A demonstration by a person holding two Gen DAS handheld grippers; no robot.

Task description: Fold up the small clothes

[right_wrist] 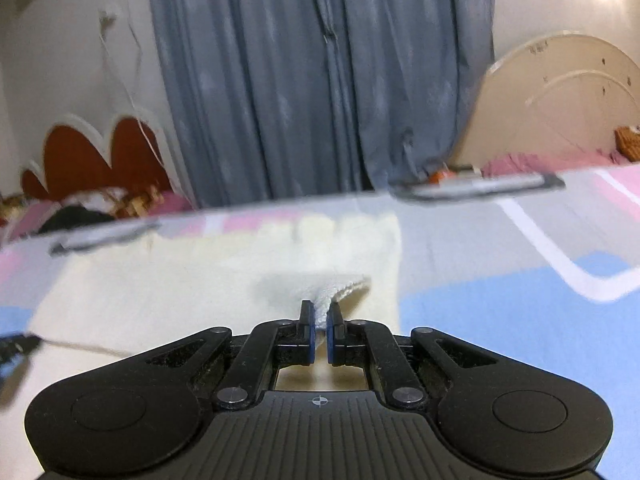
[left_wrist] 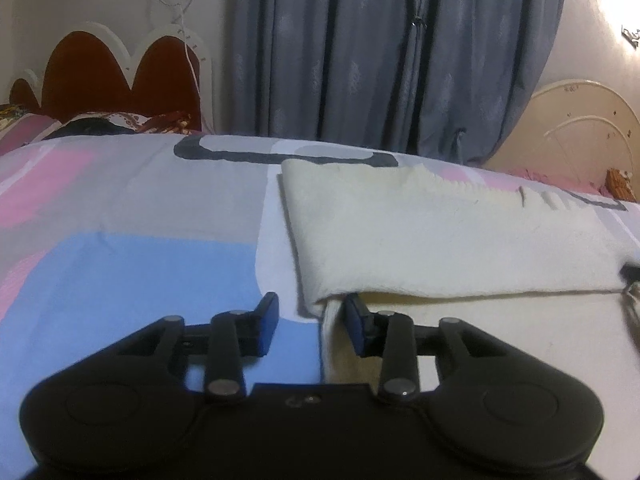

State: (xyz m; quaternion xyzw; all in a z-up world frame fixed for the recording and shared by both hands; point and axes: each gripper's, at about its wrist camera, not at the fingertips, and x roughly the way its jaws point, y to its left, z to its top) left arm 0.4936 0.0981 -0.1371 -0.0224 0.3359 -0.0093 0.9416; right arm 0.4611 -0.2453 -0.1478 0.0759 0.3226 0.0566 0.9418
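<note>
A cream knit garment point(left_wrist: 440, 232) lies on the patterned bedsheet point(left_wrist: 120, 264), its upper layer folded over a lower one. My left gripper point(left_wrist: 312, 312) is open, low over the sheet at the garment's near left corner; its right finger point(left_wrist: 356, 320) sits at the edge of the fold. In the right wrist view the same garment point(right_wrist: 180, 280) spreads to the left and ahead. My right gripper point(right_wrist: 319, 316) is shut on a bunched white edge of the garment point(right_wrist: 340, 292) and holds it a little above the cloth. The view is motion-blurred.
The bedsheet point(right_wrist: 500, 280) has blue, pink and grey blocks. Grey-blue curtains point(left_wrist: 380, 48) hang behind the bed. A red scalloped headboard point(left_wrist: 120, 80) and pillows are at far left, a cream headboard point(left_wrist: 580, 128) at far right. The other gripper's tip point(right_wrist: 16, 344) shows at left.
</note>
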